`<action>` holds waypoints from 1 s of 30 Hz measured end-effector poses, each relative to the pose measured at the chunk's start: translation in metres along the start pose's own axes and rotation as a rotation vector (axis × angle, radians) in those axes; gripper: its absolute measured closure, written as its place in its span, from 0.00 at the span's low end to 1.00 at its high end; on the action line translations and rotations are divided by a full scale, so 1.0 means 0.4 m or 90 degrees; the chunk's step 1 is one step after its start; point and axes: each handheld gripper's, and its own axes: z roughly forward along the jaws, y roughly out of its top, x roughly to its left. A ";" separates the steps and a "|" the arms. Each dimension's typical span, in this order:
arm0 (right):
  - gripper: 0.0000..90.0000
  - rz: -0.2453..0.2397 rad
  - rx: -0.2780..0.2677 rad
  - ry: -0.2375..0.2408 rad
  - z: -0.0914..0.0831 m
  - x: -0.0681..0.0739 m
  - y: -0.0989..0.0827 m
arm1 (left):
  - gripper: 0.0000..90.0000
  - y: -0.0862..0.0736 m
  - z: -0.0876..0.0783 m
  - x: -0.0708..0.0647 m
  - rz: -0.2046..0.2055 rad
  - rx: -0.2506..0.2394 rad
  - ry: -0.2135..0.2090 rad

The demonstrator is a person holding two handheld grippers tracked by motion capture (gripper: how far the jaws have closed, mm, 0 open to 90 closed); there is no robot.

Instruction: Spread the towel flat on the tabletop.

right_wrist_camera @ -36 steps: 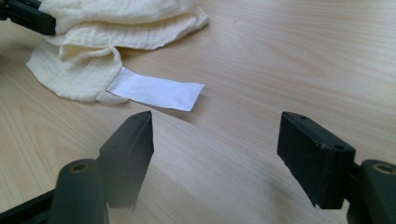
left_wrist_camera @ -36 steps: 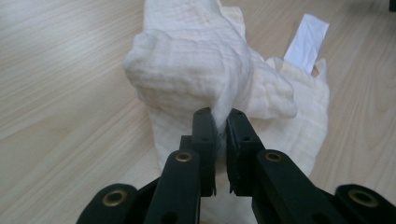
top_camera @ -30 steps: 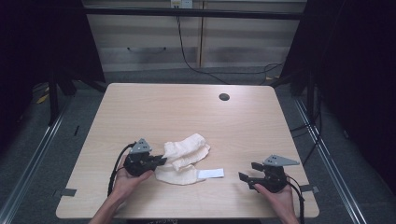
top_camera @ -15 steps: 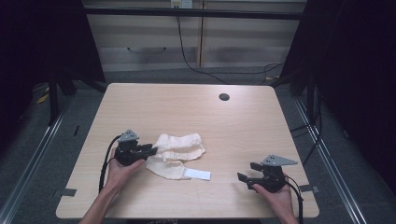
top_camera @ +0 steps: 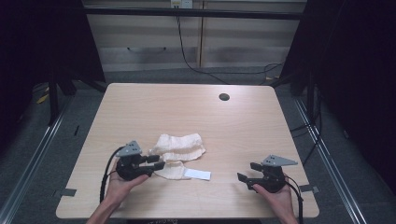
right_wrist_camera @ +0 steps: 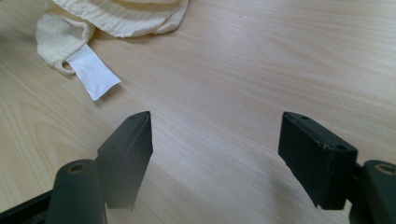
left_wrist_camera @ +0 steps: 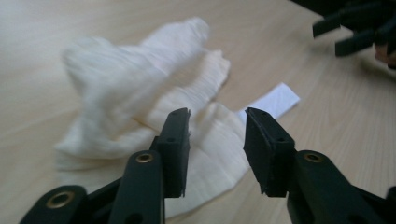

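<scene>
Holding my left gripper [top_camera: 156, 162] at the near-left edge of the cream cloth [top_camera: 180, 148], I keep its jaws a little apart with nothing between them, probably to take a fold. The cloth lies crumpled on the table [top_camera: 196, 112], with its white label [top_camera: 196, 174] flat beside it. My right gripper [top_camera: 247, 171] rests well apart, wide open and empty. Compared with half a second ago, the cloth has slid slightly toward the left.
</scene>
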 end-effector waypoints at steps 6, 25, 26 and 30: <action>0.28 0.000 0.003 0.001 -0.002 0.002 -0.001 | 0.73 -0.008 0.064 -0.022 0.011 0.044 -0.029; 0.26 -0.003 0.019 0.014 0.007 0.010 0.000 | 0.62 -0.027 0.135 -0.078 0.091 0.095 -0.005; 0.26 -0.004 0.019 0.014 0.008 0.010 0.000 | 0.63 -0.029 0.136 -0.081 0.100 0.092 0.003; 0.25 -0.008 0.021 0.016 0.011 0.010 0.000 | 0.78 -0.035 0.142 -0.096 0.135 0.081 0.027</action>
